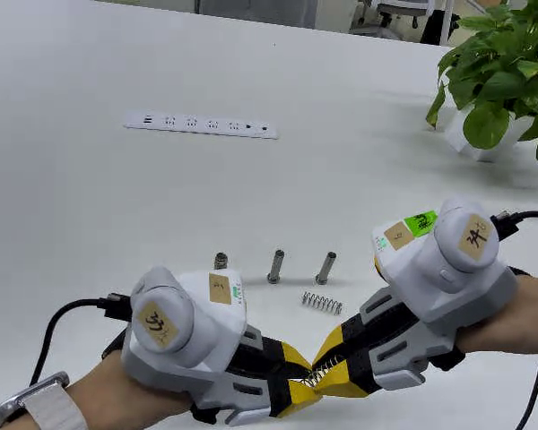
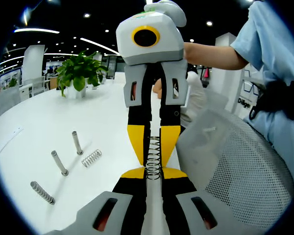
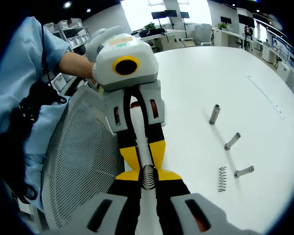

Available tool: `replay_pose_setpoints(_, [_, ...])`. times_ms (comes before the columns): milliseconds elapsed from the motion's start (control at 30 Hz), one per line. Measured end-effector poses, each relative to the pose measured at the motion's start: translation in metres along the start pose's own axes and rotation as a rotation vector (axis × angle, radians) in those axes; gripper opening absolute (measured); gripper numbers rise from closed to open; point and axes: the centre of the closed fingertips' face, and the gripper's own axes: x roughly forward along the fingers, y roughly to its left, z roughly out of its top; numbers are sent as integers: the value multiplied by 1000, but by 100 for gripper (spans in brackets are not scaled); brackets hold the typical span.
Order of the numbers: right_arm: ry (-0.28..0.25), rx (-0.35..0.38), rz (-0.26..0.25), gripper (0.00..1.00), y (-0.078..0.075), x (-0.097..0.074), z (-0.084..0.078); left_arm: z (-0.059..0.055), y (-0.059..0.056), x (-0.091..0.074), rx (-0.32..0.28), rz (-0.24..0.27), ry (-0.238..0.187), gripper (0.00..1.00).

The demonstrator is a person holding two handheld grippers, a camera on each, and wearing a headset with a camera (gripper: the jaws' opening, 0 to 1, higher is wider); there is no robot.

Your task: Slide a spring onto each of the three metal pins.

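A small steel spring [image 1: 314,377] hangs between the yellow tips of both grippers near the table's front edge. My left gripper [image 1: 298,391] is shut on one end and my right gripper [image 1: 333,365] on the other. In the left gripper view the spring [image 2: 153,164] runs from my own jaws up into the right gripper [image 2: 154,155]. Three metal pins stand in a row beyond them: the left pin [image 1: 221,261] wears a spring, while the middle pin [image 1: 275,265] and right pin [image 1: 325,267] are bare. A loose spring [image 1: 322,303] lies just in front of the right pin.
A white power strip [image 1: 200,124] lies farther back on the white table [image 1: 90,206]. A potted plant [image 1: 502,81] stands at the far right. A mesh chair back [image 3: 78,161] and the person's blue sleeve are close behind the grippers.
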Motion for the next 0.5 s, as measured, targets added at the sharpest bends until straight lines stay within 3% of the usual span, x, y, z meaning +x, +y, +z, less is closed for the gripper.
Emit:
replay_pose_setpoints(300, [19,-42,8,12,-2,5,7,-4,7,-9,-44,60,-33,11])
replay_pose_setpoints(500, [36,-70,6,12,-7,5,9,-14,24,-25,-110,162,-36,20])
